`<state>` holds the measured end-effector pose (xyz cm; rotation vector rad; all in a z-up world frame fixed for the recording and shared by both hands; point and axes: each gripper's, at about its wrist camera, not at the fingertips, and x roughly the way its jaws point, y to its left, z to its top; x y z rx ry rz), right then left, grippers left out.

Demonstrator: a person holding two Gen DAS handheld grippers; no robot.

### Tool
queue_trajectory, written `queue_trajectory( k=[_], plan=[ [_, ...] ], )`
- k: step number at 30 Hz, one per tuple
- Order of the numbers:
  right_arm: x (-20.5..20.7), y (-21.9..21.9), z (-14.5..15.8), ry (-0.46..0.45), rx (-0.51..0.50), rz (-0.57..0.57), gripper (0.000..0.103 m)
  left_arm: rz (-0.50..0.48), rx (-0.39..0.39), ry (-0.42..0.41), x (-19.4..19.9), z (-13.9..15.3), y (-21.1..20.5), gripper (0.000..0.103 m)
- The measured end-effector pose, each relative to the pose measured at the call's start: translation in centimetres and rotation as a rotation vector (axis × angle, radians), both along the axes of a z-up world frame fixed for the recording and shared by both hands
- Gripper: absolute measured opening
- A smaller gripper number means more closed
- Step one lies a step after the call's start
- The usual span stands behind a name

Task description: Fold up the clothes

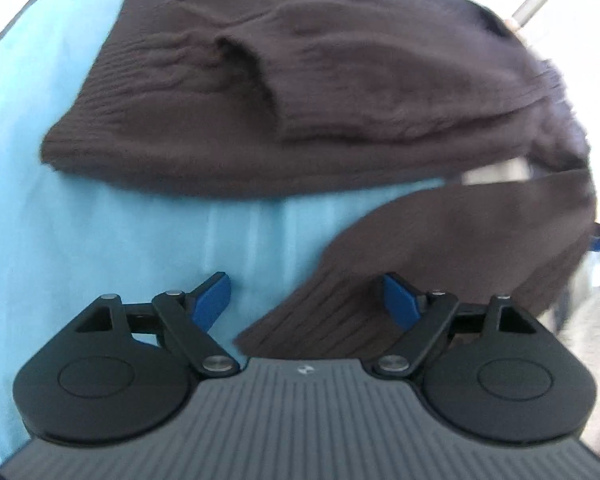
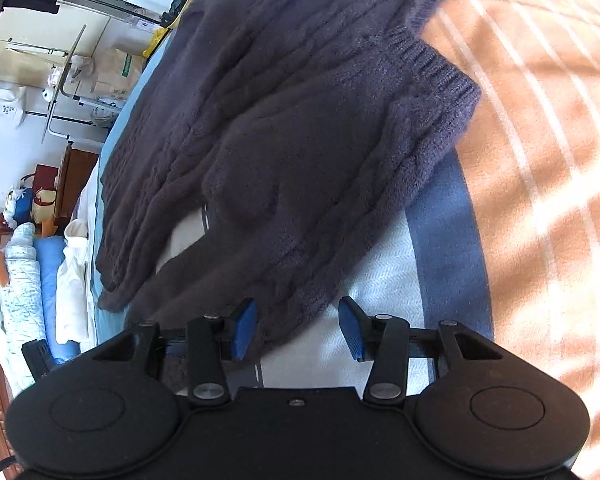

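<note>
A dark brown knitted sweater (image 1: 300, 92) lies spread on a bed, over a light blue sheet (image 1: 40, 220). In the left wrist view its ribbed bottom edge runs across the middle of the picture, and one sleeve (image 1: 440, 248) curls back down toward the camera, its ribbed cuff lying just ahead of the gripper body. The left gripper (image 1: 308, 300) has its two blue pads spread wide apart; the right-hand pad sits over the sleeve fabric, the left-hand one over bare sheet, and nothing is pinched between them (the picture is smeared, so whether a pad touches the cloth I cannot tell).

From the right wrist view the same sweater (image 2: 300, 128) fills the centre, its cable pattern plain to see, with a ribbed cuff (image 2: 444, 76) resting at the edge of an orange blanket with pale stripes (image 2: 540, 160). Below the knit there is a white towel-like cloth (image 2: 380, 280) bordered by a grey-blue band (image 2: 448, 240). The right gripper (image 2: 296, 328) is also parted, blue pads well apart, one against the hanging edge of the sweater, the other over the white cloth, gripping nothing.

Off to the left of that view stands a metal clothes rack (image 2: 64, 76), and bags and bundled bedding (image 2: 24, 260) lie beside the bed.
</note>
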<state>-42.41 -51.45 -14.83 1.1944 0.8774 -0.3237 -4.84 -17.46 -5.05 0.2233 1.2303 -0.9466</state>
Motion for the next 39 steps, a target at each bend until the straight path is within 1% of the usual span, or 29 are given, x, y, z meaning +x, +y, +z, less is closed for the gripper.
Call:
queue_trajectory(
  k=[1,2,4,5,6,8,10,11,12,13,14,15,16,17,18,19,21,22,25,27,28,30,31,32,35,36,37,38,39],
  plan=[
    [0.0,-0.3,-0.2,-0.014,-0.004,-0.024,0.051,-0.015,-0.014,0.003,-0.4,0.2,0.1,0.046],
    [-0.1,-0.7,-0.1,-0.028,-0.006,-0.056,0.047,-0.032,-0.017,-0.019,-0.9,0.3,0.2,0.029],
    [-0.1,-1.1,0.8,-0.093,-0.047,-0.088,0.014,-0.067,-0.019,-0.071,-2.0,0.6,0.3,0.023],
    [-0.1,-1.3,1.3,-0.128,-0.070,-0.103,0.014,-0.077,-0.034,-0.071,-2.3,0.7,0.4,0.019],
    [0.1,-1.3,1.8,-0.158,-0.085,-0.113,0.014,-0.085,-0.055,-0.060,-2.4,0.8,0.6,0.017],
    [0.7,-1.0,3.0,-0.213,-0.122,-0.125,0.013,-0.098,-0.111,-0.031,-2.4,1.3,0.6,0.016],
    [1.4,-0.8,4.3,-0.247,-0.161,-0.136,0.013,-0.110,-0.168,0.003,-2.4,1.8,0.7,0.016],
    [1.6,-0.7,5.0,-0.270,-0.179,-0.147,0.013,-0.116,-0.183,0.022,-2.4,1.8,0.5,0.024],
    [1.7,-0.7,5.7,-0.293,-0.197,-0.159,0.013,-0.117,-0.175,0.033,-2.4,1.5,0.1,0.034],
    [1.9,-0.7,6.2,-0.308,-0.209,-0.182,0.013,-0.117,-0.164,0.043,-2.5,1.2,-0.2,0.061],
    [2.0,-0.8,6.6,-0.321,-0.219,-0.207,0.013,-0.117,-0.152,0.052,-2.6,0.8,-0.6,0.066],
    [2.0,-0.8,6.4,-0.330,-0.200,-0.236,0.013,-0.127,-0.141,0.050,-2.9,0.6,-0.9,0.066],
    [1.9,-0.8,6.0,-0.338,-0.174,-0.266,0.013,-0.146,-0.131,0.050,-3.2,0.4,-1.2,0.063],
    [1.8,-0.8,5.7,-0.346,-0.148,-0.295,0.013,-0.162,-0.134,0.047,-3.6,0.3,-1.4,0.055],
    [1.7,-0.9,5.4,-0.354,-0.122,-0.325,0.013,-0.176,-0.139,0.044,-3.9,0.3,-1.5,0.041],
    [1.6,-0.9,5.0,-0.361,-0.097,-0.355,0.013,-0.180,-0.160,0.046,-4.0,0.6,-1.4,0.017],
    [0.9,-0.9,5.0,-0.374,-0.089,-0.400,0.013,-0.185,-0.208,0.052,-3.8,1.3,-1.1,0.016],
    [0.8,-0.8,5.1,-0.366,-0.095,-0.409,0.013,-0.187,-0.233,0.055,-3.8,1.7,-1.0,0.014],
    [0.9,-0.4,5.8,-0.306,-0.123,-0.445,0.013,-0.193,-0.305,0.064,-3.6,2.7,-0.6,0.013],
    [1.4,-0.2,6.0,-0.299,-0.106,-0.482,0.013,-0.169,-0.395,0.110,-2.1,4.0,-0.3,0.013],
    [1.7,-0.3,6.2,-0.303,-0.101,-0.499,0.013,-0.167,-0.440,0.117,-1.3,4.8,-0.3,0.013],
    [2.9,-0.7,6.9,-0.297,-0.126,-0.515,0.013,-0.154,-0.515,0.093,0.4,6.9,-0.4,0.013],
    [3.6,-1.0,7.3,-0.290,-0.144,-0.518,0.013,-0.139,-0.544,0.109,1.7,7.6,-0.6,0.013],
    [5.0,-1.2,7.8,-0.289,-0.159,-0.518,0.013,-0.112,-0.563,0.141,3.0,7.9,-0.9,0.013],
    [7.6,-2.6,8.2,-0.319,-0.189,-0.531,0.013,0.036,-0.594,0.251,7.5,6.4,-1.6,0.014],
    [8.5,-3.1,8.1,-0.325,-0.210,-0.524,0.013,0.084,-0.595,0.255,8.6,5.5,-1.7,0.015],
    [9.2,-3.5,7.7,-0.320,-0.242,-0.511,0.013,0.127,-0.593,0.233,9.3,4.5,-1.7,0.015],
    [9.9,-3.8,7.2,-0.312,-0.277,-0.498,0.014,0.171,-0.574,0.200,9.8,3.4,-1.5,0.016],
    [10.0,-4.1,6.3,-0.299,-0.265,-0.503,0.015,0.215,-0.552,0.165,10.2,2.2,-1.2,0.016]
  ],
)
